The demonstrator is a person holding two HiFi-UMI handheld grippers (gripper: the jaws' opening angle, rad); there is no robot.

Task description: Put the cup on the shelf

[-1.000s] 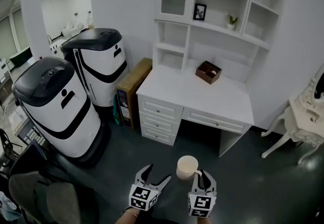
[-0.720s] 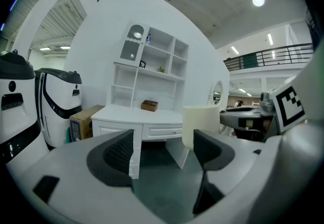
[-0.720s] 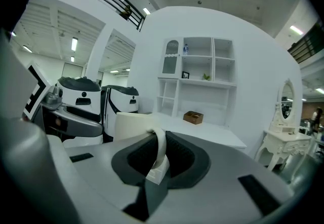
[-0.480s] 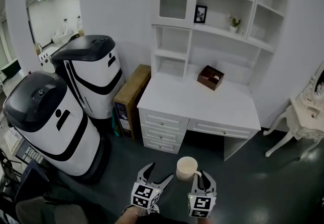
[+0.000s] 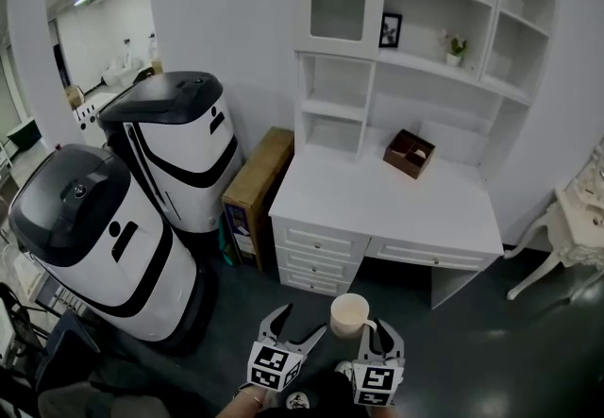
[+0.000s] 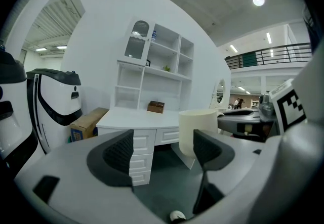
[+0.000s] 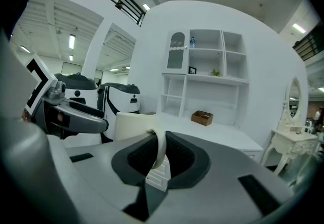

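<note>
A cream cup (image 5: pixel 350 314) hangs above the dark floor in front of the white desk. My right gripper (image 5: pixel 375 331) is shut on the cup's handle (image 7: pixel 160 149), with the cup's body (image 7: pixel 132 125) to the left of the jaws. The cup (image 6: pixel 198 131) also shows just right of my left gripper (image 5: pixel 294 331), which stands open with nothing between its pads. The white shelf unit (image 5: pixel 415 58) rises over the desk (image 5: pixel 387 204), with open compartments at the left and top.
A brown wooden box (image 5: pixel 410 153) sits on the desk. A small framed picture (image 5: pixel 390 29) and a little potted plant (image 5: pixel 456 50) stand on a shelf. Two white-and-black machines (image 5: pixel 175 147) and a cardboard box (image 5: pixel 255 180) stand at the left. A white ornate table (image 5: pixel 576 227) is at the right.
The view has shifted: the desk and shelf sit further right and slightly closer in the head view. Both grippers and the cup keep the same pose.
</note>
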